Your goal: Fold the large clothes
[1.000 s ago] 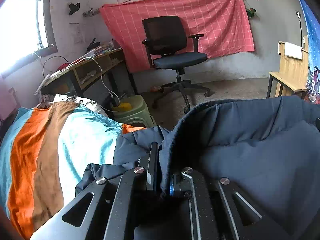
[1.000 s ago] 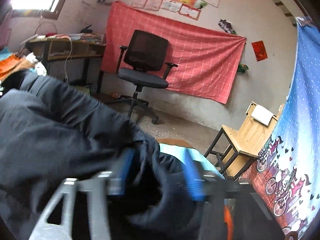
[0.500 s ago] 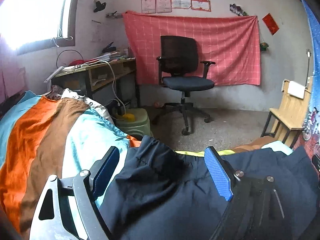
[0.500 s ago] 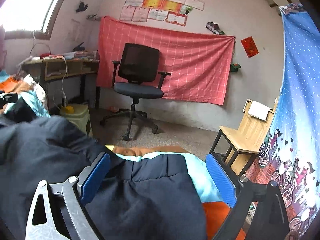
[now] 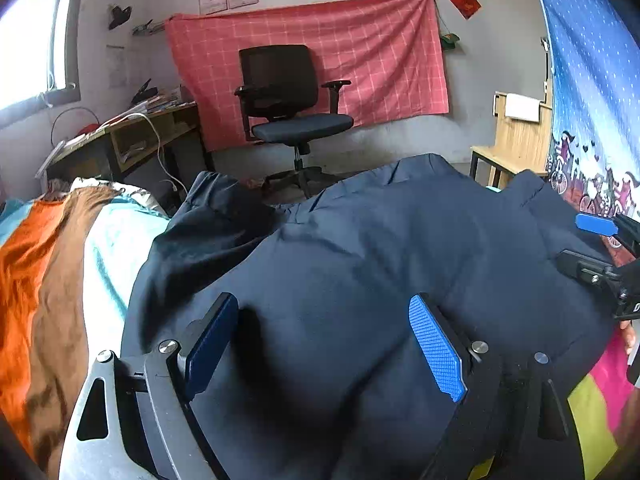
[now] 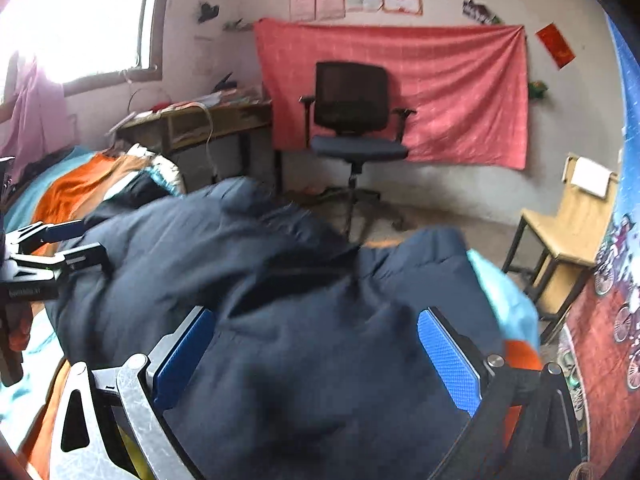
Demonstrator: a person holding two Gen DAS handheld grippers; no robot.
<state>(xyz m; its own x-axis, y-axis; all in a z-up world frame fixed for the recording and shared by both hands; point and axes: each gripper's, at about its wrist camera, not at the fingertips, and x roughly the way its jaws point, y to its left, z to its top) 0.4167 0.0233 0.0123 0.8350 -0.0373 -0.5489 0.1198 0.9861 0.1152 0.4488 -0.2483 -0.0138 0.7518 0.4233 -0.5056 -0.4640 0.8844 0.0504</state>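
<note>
A dark navy padded jacket (image 5: pixel 360 248) lies bunched on the bed's striped orange, brown and teal sheet (image 5: pixel 48 280). My left gripper (image 5: pixel 323 304) hovers over its near part; the jaws are opening, and the fabric lies under and between the blue pads (image 5: pixel 438 354) without being pressed. In the right wrist view the jacket (image 6: pixel 280 264) fills the middle. My right gripper (image 6: pixel 316 316) stands just over it, jaws opening wide, pads clear of the cloth. Each gripper shows at the edge of the other's view: the right gripper (image 5: pixel 588 245), the left gripper (image 6: pixel 72 245).
Beyond the bed stand a black office chair (image 5: pixel 288 108), a cluttered desk (image 5: pixel 132 136) with a white cable at the left, and a wooden chair (image 6: pixel 568 232) at the right. A red cloth (image 5: pixel 312 56) hangs on the far wall; a blue patterned curtain (image 5: pixel 592 100) hangs at the right.
Both grippers, holding jacket fabric a second ago, have opened and let it go. The jacket dropped onto the bed, and both grippers have drawn back over it.
</note>
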